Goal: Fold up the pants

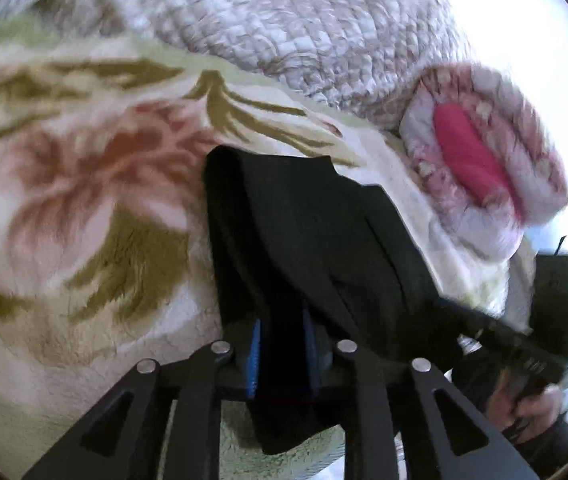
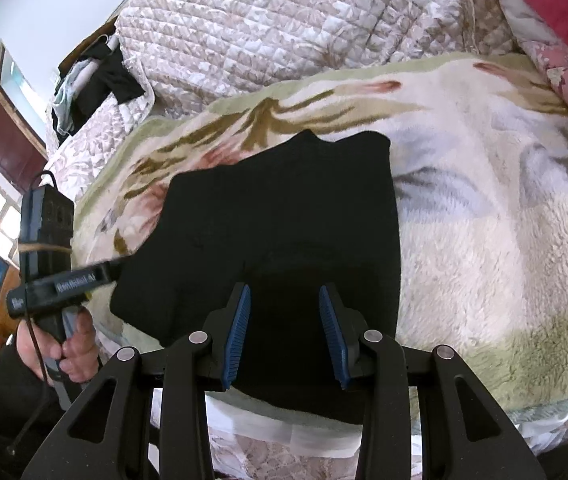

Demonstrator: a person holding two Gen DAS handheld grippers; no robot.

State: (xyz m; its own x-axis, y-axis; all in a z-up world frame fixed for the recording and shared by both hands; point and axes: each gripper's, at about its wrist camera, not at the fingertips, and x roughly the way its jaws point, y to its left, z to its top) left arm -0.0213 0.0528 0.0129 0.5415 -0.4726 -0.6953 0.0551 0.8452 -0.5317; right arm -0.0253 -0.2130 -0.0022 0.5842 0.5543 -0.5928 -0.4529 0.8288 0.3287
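The black pants lie folded on a fluffy floral blanket. In the left wrist view the pants run up from between my left gripper's blue pads. My left gripper is shut on the pants, with black cloth hanging below the pads. In the right wrist view my right gripper is open, its blue pads wide apart just above the pants' near edge. The left gripper shows at the pants' left edge, held by a hand. The right gripper shows at the right of the left wrist view.
A quilted bedspread covers the bed behind the blanket. A pink and red pillow lies at the right. Dark clothes are piled at the far left. The bed's near edge is just below the pants.
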